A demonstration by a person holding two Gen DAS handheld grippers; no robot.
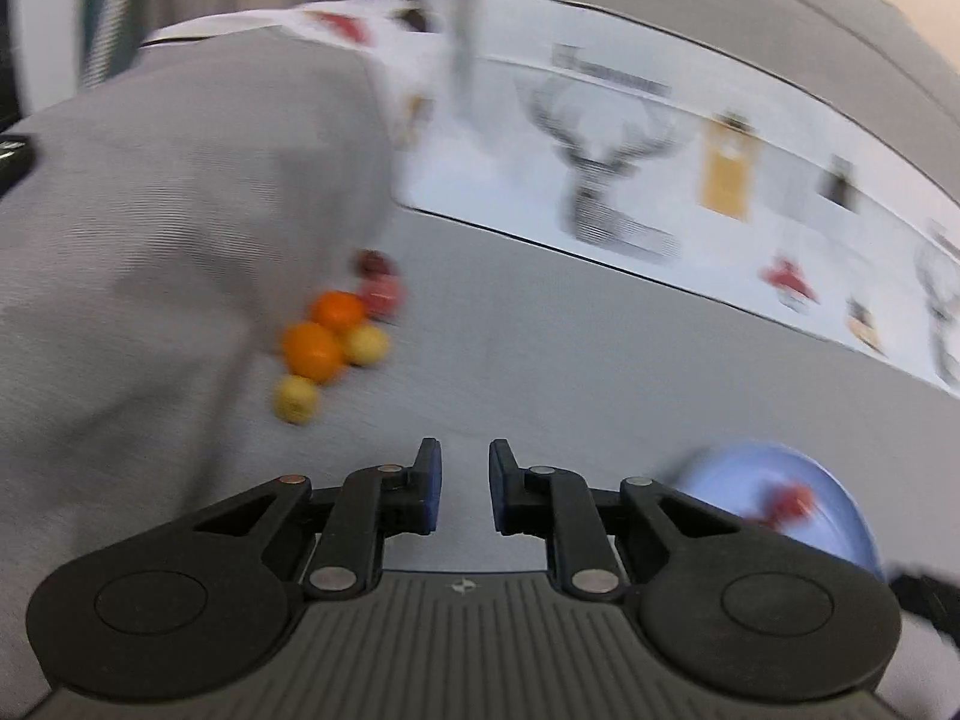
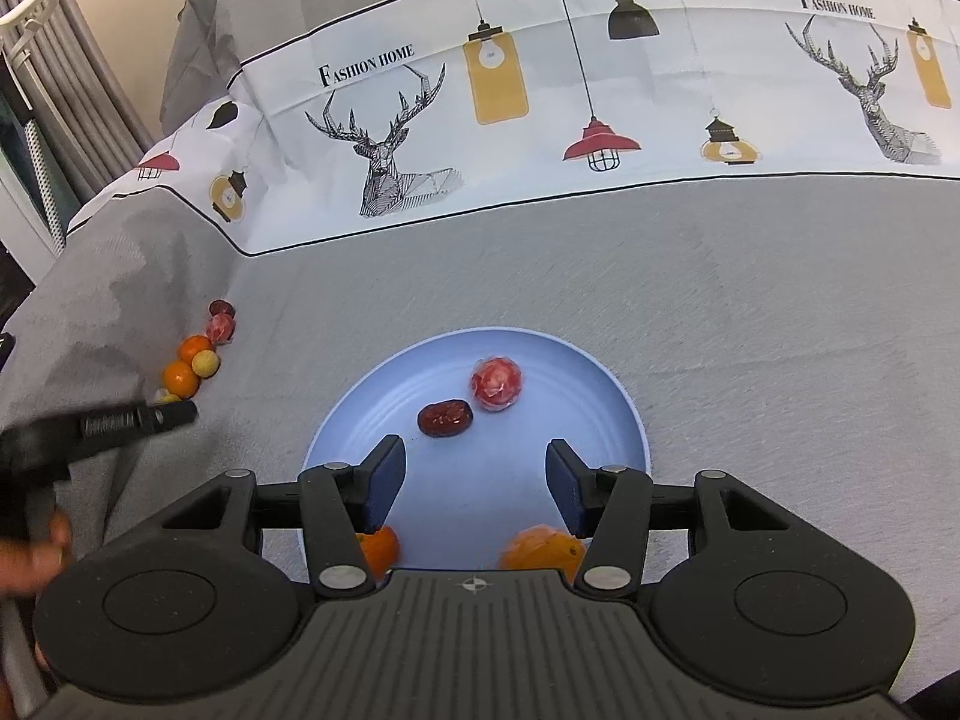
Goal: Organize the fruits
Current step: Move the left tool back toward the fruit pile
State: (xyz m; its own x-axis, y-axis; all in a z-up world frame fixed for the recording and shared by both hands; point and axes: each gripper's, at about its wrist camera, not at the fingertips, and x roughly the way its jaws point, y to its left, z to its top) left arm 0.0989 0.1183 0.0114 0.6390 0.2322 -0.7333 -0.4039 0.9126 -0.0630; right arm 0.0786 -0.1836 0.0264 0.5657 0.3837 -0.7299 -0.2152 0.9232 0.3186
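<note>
A light blue plate [image 2: 384, 396] lies on the grey cloth. On it are a wrapped red fruit [image 2: 495, 383], a dark red date [image 2: 444, 417] and two oranges [image 2: 540, 547] at its near edge. My right gripper [image 2: 474, 480] is open and empty above the plate's near part. A pile of loose fruit lies to the left: oranges [image 1: 311, 349], yellow fruits [image 1: 294, 398] and red ones [image 1: 380, 294]. My left gripper [image 1: 465, 483] is open a little, empty, short of the pile. It shows blurred in the right wrist view [image 2: 174, 414]. The plate also shows in the left wrist view [image 1: 840, 516].
A white printed cloth band with deer and lamps [image 2: 540, 120] crosses the far side. The grey cloth rises in a fold [image 1: 150, 240] just left of the fruit pile. A curtain and white rack [image 2: 36, 60] stand at far left.
</note>
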